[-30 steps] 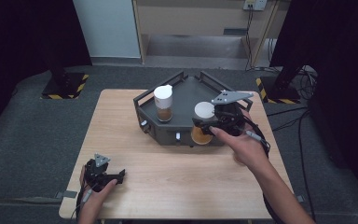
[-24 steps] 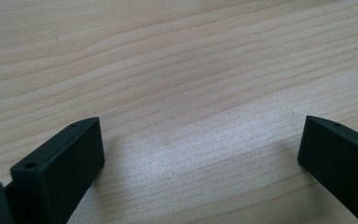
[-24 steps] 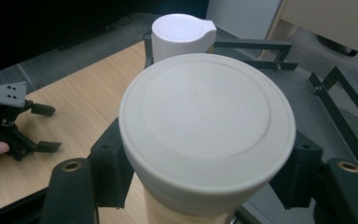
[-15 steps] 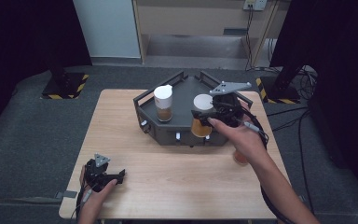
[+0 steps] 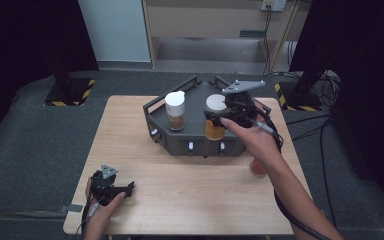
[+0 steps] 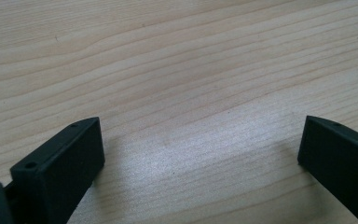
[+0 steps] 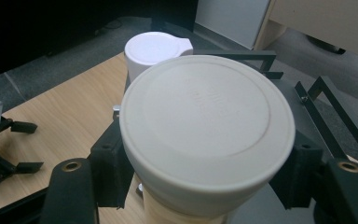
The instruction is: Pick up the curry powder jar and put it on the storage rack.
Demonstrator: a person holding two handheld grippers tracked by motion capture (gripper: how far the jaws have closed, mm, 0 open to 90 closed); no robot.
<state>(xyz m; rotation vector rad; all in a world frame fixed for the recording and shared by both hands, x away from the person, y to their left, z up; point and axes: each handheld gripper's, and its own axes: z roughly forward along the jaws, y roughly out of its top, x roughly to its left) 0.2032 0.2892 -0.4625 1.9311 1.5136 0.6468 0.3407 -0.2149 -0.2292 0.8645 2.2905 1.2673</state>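
Note:
My right gripper point(image 5: 215, 117) is shut on a jar point(image 5: 216, 103) with a cream lid and amber contents, holding it just below the lid over the right front part of a dark tray point(image 5: 156, 107). In the right gripper view the jar's lid point(image 7: 207, 126) sits between the two black pads of my right gripper point(image 7: 205, 164). A second jar point(image 5: 175, 110) with a white lid stands upright in the tray's left part, also seen behind the held one point(image 7: 156, 49). My left gripper point(image 5: 121, 190) rests open on the table at the front left, its jaws wide apart over bare wood point(image 6: 200, 149).
The tray has raised bar handles point(image 7: 328, 116) and sits at the far middle of the wooden table point(image 5: 130, 130). A small amber object point(image 5: 258, 168) lies on the table, partly hidden under the right forearm. A cable point(image 5: 280, 200) trails from the right gripper along the arm.
My right gripper has carried the cream-lidded jar a little farther over the tray and slightly up. The left gripper has stayed where it was.

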